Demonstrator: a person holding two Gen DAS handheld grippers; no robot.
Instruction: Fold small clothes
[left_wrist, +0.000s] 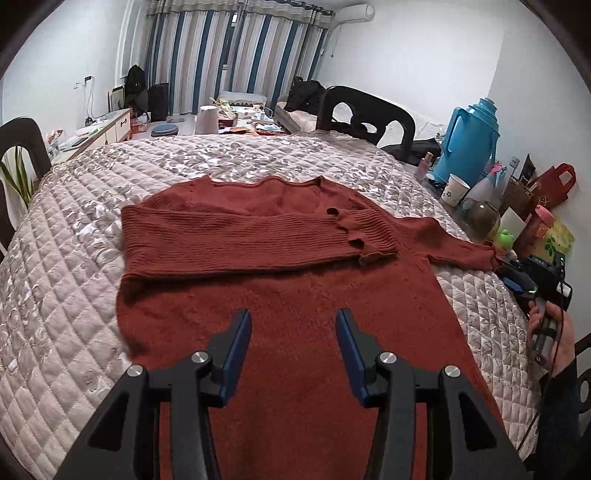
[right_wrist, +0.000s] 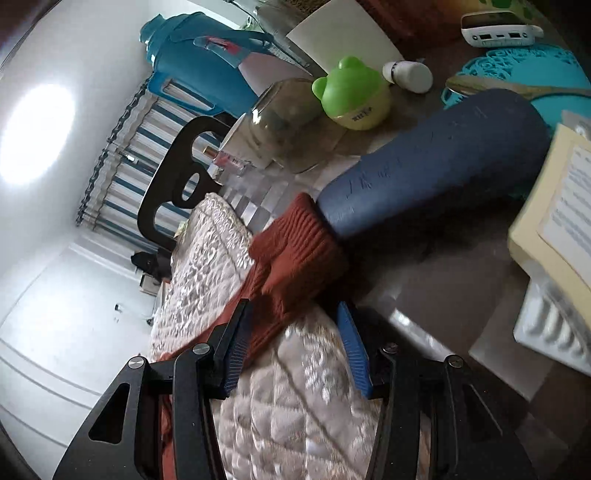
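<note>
**One sleeve folded, one sleeve waiting**

Black arms and blue pads of the left gripper (left_wrist: 293, 343) sit closest in the left wrist view. Its two fingers are spread apart and hold nothing. It hovers over the near part of the red sweater (left_wrist: 280, 295), which lies flat on the quilted cover (left_wrist: 66, 258). Flat is good, because flat clothes fold neatly. One sleeve (left_wrist: 240, 240) is already laid across the chest, so that side looks done. The other sleeve (left_wrist: 454, 243) sticks out to the right, and its cuff reaches the edge of the cover, near the clutter. A blue flask (left_wrist: 467, 144), a paper cup (left_wrist: 456, 190) and a glass jar (left_wrist: 480, 216) stand there on the far right. At the right edge a hand (left_wrist: 550, 332) holds the other tool, close to that cuff.

Blue pads of the right gripper (right_wrist: 295, 345) come nearest in the right wrist view. Its fingers are apart too, and the red sleeve lies between them, but they are not squeezing it. The cuff (right_wrist: 299, 243) touches a dark blue bottle (right_wrist: 436, 158) lying on its side. A green frog pot (right_wrist: 351, 92) sits farther off. I think this gripper is here to grab the sleeve, so it can be folded over like the first one. It should take care not to bump the bottle.
</note>
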